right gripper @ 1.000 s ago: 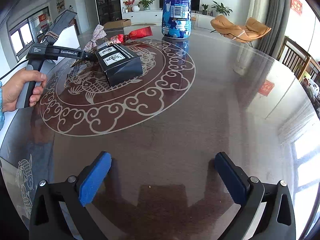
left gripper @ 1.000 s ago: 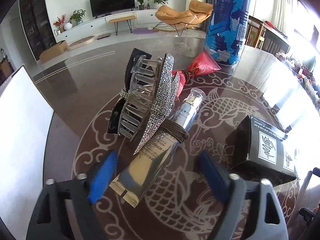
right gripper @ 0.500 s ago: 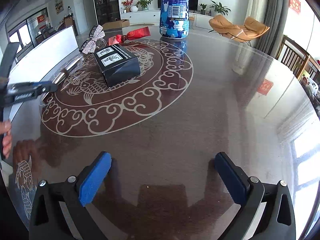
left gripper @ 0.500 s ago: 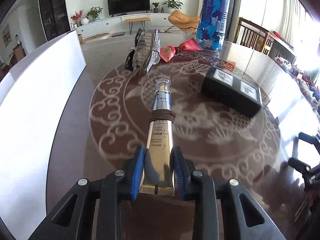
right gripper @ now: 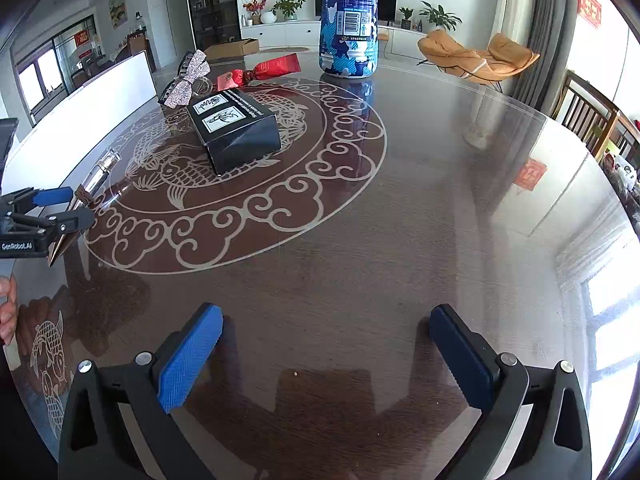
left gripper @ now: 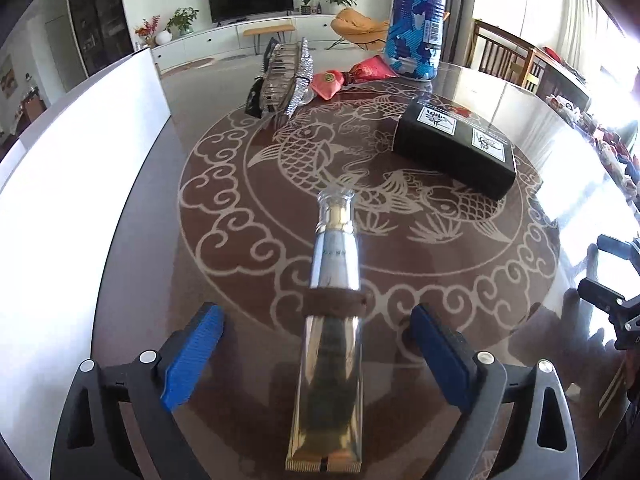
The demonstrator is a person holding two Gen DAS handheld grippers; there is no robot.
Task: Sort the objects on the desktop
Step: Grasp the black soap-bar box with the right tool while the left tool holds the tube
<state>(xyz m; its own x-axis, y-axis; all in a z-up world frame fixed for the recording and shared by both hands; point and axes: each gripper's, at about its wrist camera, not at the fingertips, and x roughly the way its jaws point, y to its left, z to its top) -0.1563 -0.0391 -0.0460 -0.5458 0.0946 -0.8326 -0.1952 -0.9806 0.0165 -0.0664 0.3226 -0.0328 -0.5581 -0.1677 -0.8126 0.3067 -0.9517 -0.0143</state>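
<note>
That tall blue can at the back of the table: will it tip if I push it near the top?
Probably yes. The blue can stands upright, tall on a narrow base, so a high push may topple it. The glossy table may let it slide if pushed low. Once down, its round body would likely roll. Its weight cannot be judged.

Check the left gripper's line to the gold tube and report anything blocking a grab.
Nothing visible blocks it. The gold tube lies between the open fingers of the left gripper, with bare table on either side. Only the brown band wraps the tube itself. The black box sits far ahead.
</note>
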